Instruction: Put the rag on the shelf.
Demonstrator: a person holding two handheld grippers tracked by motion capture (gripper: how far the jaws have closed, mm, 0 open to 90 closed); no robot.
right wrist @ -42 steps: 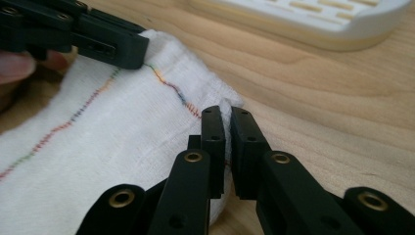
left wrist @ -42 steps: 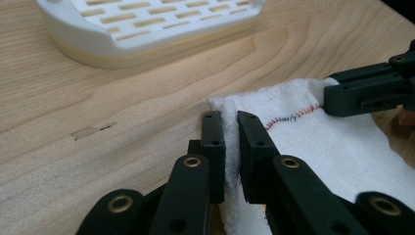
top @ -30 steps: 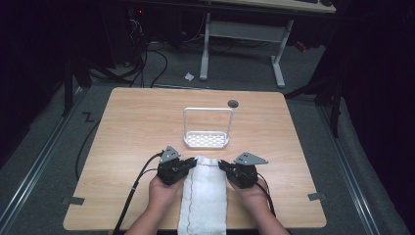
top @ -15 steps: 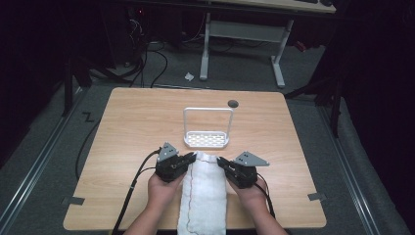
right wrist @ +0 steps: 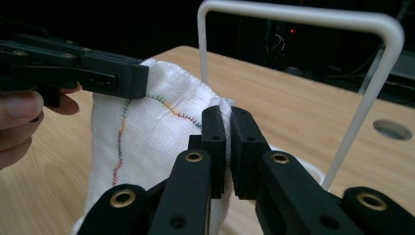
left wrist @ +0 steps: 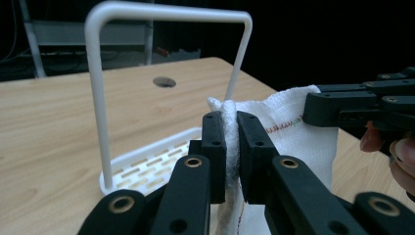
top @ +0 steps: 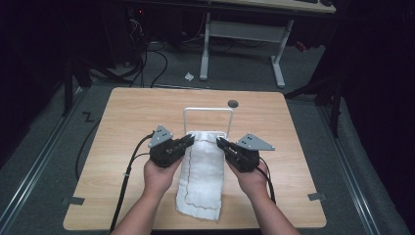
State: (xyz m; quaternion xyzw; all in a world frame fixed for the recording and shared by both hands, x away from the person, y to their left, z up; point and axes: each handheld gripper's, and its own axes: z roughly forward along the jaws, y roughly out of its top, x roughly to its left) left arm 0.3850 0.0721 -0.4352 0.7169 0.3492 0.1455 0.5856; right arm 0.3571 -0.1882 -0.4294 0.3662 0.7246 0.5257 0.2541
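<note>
- Towel (top: 201,176): far corners clamped, one in the left hand-held gripper (top: 190,140), one in the right hand-held gripper (top: 219,142); near end lies on the counter (top: 122,127).
- Done: both corners gripped.
- Remaining, judged: drape the towel over the white rack (top: 208,110) just beyond.

In the high view the towel (top: 203,176) covers the rack (top: 208,111)'s base and lower posts. In the left gripper view the towel's lower part runs off the bottom edge behind the jaws.
</note>
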